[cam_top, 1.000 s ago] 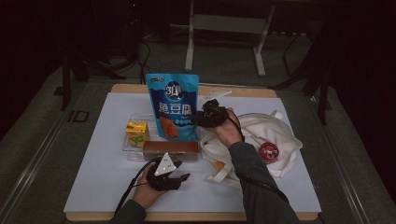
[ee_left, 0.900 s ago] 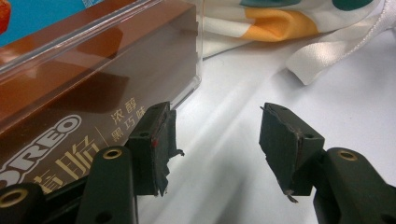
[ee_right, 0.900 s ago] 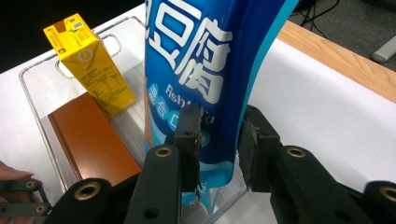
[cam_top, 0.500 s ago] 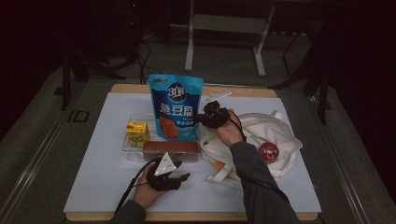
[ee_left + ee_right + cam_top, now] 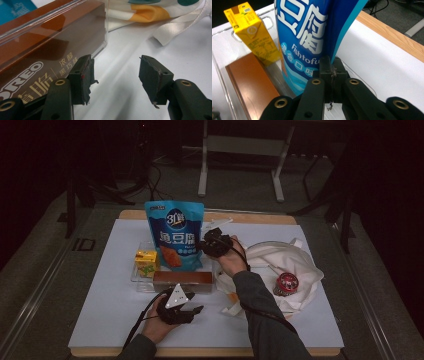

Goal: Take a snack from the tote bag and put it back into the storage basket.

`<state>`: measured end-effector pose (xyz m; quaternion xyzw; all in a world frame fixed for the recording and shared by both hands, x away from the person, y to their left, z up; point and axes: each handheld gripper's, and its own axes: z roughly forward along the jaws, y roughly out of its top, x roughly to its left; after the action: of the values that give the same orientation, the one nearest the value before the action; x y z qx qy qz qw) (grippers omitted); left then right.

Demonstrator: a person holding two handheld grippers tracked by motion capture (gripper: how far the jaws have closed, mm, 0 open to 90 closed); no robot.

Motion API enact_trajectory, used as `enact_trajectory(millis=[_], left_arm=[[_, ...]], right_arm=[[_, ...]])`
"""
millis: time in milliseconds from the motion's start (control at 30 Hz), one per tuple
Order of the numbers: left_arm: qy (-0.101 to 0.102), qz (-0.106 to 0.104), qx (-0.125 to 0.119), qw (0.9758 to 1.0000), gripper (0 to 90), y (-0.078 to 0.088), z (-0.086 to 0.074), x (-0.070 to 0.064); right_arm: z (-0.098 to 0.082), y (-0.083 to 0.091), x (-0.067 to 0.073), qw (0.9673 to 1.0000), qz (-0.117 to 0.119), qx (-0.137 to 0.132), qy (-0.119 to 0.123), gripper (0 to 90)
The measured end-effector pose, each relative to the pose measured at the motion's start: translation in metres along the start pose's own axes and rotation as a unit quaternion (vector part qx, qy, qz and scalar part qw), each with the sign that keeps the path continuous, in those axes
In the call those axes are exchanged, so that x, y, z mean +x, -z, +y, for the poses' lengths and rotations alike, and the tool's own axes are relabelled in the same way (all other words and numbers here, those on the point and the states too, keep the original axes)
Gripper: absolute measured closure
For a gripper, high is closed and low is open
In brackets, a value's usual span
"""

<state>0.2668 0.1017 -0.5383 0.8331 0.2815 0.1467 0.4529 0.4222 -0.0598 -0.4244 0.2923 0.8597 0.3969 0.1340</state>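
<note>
While right gripper [image 5: 332,65] pinches blue pouch [image 5: 175,232] edge, jaws just closed, we judge lift pending; pouch seemingly stands in clear tray [image 5: 136,279]. Left gripper [image 5: 115,75] spread, empty beside brown box [image 5: 45,47].

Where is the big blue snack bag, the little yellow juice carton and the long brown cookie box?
Big blue snack bag [image 5: 175,232], high view, middle of its printed front.
Little yellow juice carton [image 5: 252,35], right gripper view, its front face.
Long brown cookie box [image 5: 37,45], left gripper view, its long glossy side.
</note>
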Motion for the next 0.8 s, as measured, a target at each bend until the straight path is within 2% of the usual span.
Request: enact_trajectory(millis=[100,167,300,533,633,800], left_arm=[[0.000,0.000,0.000,1.0000,44.2,0.000,0.000,0.000],[-0.001,0.000,0.001,1.0000,44.2,0.000,0.000,0.000],[-0.001,0.000,-0.001,1.0000,44.2,0.000,0.000,0.000],[0.000,0.000,-0.001,1.0000,44.2,0.000,0.000,0.000],[-0.001,0.000,0.002,1.0000,44.2,0.000,0.000,0.000],[0.000,0.001,0.000,1.0000,44.2,0.000,0.000,0.000]], right_arm=[[0.003,-0.002,0.002,1.0000,-0.001,-0.002,0.004,89.9],[0.005,-0.004,0.006,0.9999,0.006,-0.010,0.010,89.6],[0.006,-0.006,0.007,0.9998,0.000,-0.015,0.016,87.9],[-0.007,-0.005,-0.004,0.9999,-0.013,0.010,0.002,81.2],[-0.013,-0.004,-0.009,0.9998,-0.003,0.013,-0.013,80.6],[-0.011,-0.010,-0.005,0.9997,-0.008,0.023,-0.008,81.1]])
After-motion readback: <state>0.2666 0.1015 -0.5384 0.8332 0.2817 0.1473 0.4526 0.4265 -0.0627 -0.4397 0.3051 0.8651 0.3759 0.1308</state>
